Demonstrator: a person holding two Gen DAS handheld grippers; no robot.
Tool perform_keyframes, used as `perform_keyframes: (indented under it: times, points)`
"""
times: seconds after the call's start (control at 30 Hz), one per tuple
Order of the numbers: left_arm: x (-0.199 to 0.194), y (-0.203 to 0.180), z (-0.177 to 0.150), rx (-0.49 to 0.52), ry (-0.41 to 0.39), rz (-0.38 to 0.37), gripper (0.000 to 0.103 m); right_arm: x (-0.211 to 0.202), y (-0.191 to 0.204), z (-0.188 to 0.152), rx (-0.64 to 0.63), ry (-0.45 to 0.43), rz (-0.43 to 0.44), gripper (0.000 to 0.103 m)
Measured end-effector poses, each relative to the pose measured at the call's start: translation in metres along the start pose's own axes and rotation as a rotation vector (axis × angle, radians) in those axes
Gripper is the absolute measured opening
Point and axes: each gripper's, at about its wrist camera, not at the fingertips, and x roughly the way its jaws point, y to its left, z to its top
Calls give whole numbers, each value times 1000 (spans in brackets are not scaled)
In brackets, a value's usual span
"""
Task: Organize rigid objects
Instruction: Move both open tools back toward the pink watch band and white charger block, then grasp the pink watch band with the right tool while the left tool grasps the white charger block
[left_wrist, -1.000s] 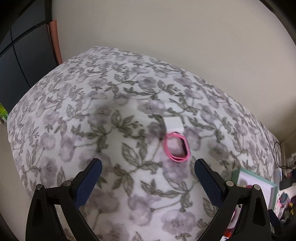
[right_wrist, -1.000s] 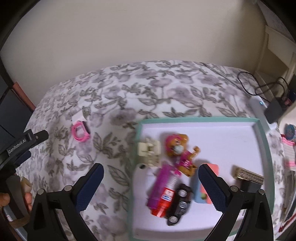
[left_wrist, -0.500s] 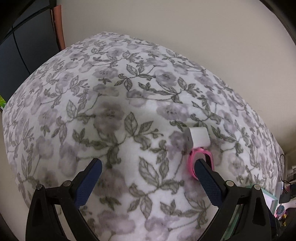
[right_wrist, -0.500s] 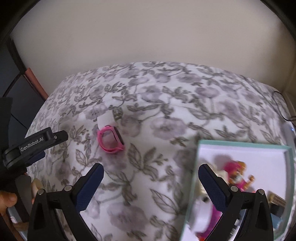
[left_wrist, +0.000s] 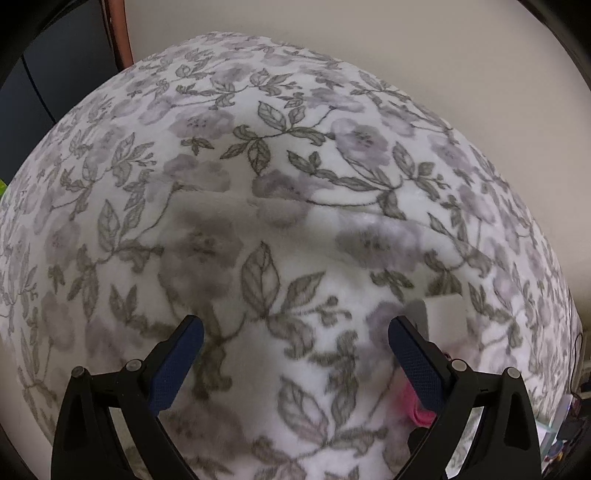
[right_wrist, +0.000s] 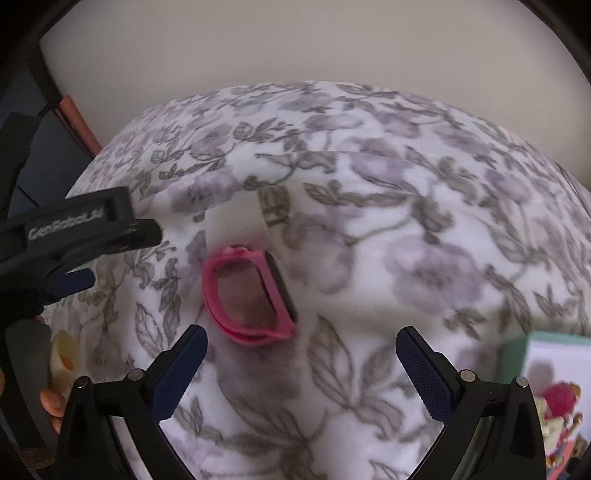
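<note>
1. Since a second ago, both cameras have swung leftward: the right wrist view, which then looked down on the tray full of toys, now centres on the pink watch band (right_wrist: 251, 295), and only the tray's (right_wrist: 513, 354) teal corner remains at the right edge.
2. At far left in the right wrist view, the left claw (right_wrist: 74, 280) reaches in over the floral blanket (right_wrist: 424, 229), with a blue pad showing; it hovers just left of the band without touching it. In its own view its jaws are spread with nothing between them.
3. Centre-left lies the pink watch band on the blanket, looped shut, with a dark face along its right side. A small white box (right_wrist: 236, 221) sits just behind it, touching or nearly so. In the left wrist view the band (left_wrist: 417, 402) is a pink blur mostly hidden behind the right-hand finger, with the box (left_wrist: 445, 314) above it.
4. Lower centre, the right claw (right_wrist: 299, 373) is spread wide and empty, the band just ahead of its left finger (right_wrist: 177, 373).
5. At right, the tray already holds a pink toy figure (right_wrist: 557, 398) and other blurred pieces.
6. Judged from this, most sorting looks done; the band and perhaps the white box are left to carry to the tray.
</note>
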Motion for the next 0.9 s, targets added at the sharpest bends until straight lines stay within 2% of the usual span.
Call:
perform_keyframes:
  times: [0.17,0.43,0.53,0.6,0.67,0.77,0.9]
  points:
    - [15,4,6,-10,26,13,100,15,13,9,-45,-11,-10,103]
    - [6,2,15,-18,-17,-22,100,24,16,16,-98,-28,-101,98]
    - [5,-3,13,-10,-18,-42,100,22,9,16,-83,-41,-85,94]
    - [5,-8,12,-4,-12,-59,100,19,6,16,-74,-53,-86,84]
    - [5,-14,10,0,-8,-81,100,15,0,16,-53,-66,-74,80]
    - [3,-22,8,8,-5,-129,100,12,-7,16,-22,-70,-44,76]
    - [3,-32,5,19,-5,-172,100,9,-15,15,-4,-68,-46,75]
